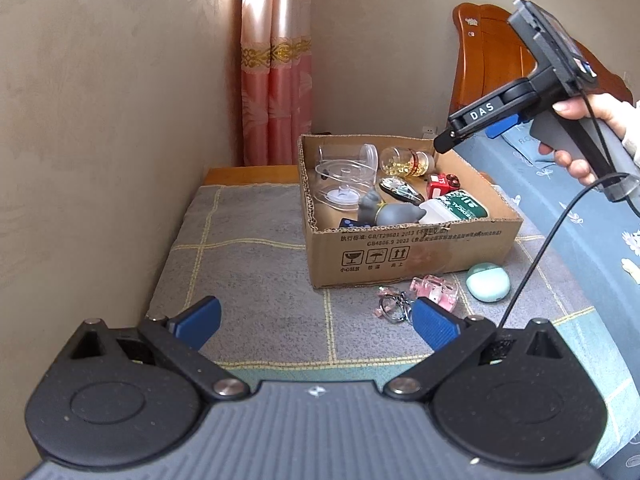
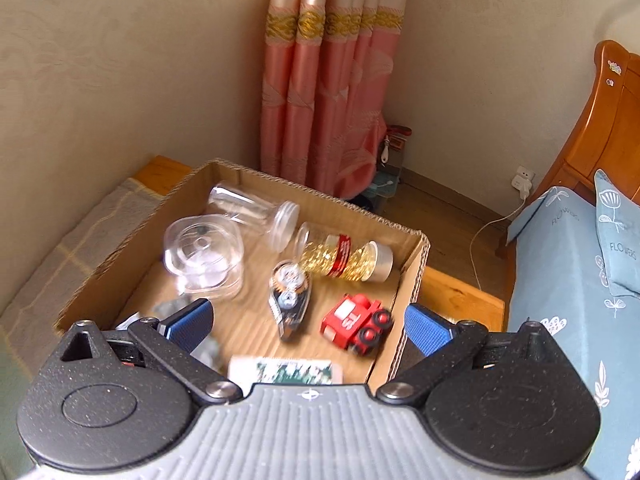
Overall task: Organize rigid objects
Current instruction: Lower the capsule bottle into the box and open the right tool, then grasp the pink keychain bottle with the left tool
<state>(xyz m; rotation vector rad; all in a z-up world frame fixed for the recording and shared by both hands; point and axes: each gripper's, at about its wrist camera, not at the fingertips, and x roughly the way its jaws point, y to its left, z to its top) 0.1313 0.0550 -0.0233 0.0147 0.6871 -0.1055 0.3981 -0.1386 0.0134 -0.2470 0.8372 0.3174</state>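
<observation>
A cardboard box (image 1: 416, 252) stands on a grey checked mat and holds clear jars (image 1: 348, 168), a bottle of gold capsules (image 1: 406, 162), a red toy train (image 1: 440, 184), a grey figurine (image 1: 392, 212) and a white-green tin (image 1: 460, 206). In front of the box lie a mint case (image 1: 489, 282), a pink clear clip (image 1: 436, 290) and a keyring (image 1: 394, 306). My left gripper (image 1: 316, 326) is open and empty, low over the mat. My right gripper (image 2: 308, 326) is open and empty above the box (image 2: 416, 264), over the train (image 2: 358, 326) and a small gadget (image 2: 290, 300).
A beige wall (image 1: 100, 120) runs along the left. A pink curtain (image 1: 276, 68) hangs behind. A bed with a blue patterned cover (image 1: 580, 216) and a wooden headboard (image 1: 492, 48) lies on the right. A cable (image 1: 532, 264) trails from the right gripper.
</observation>
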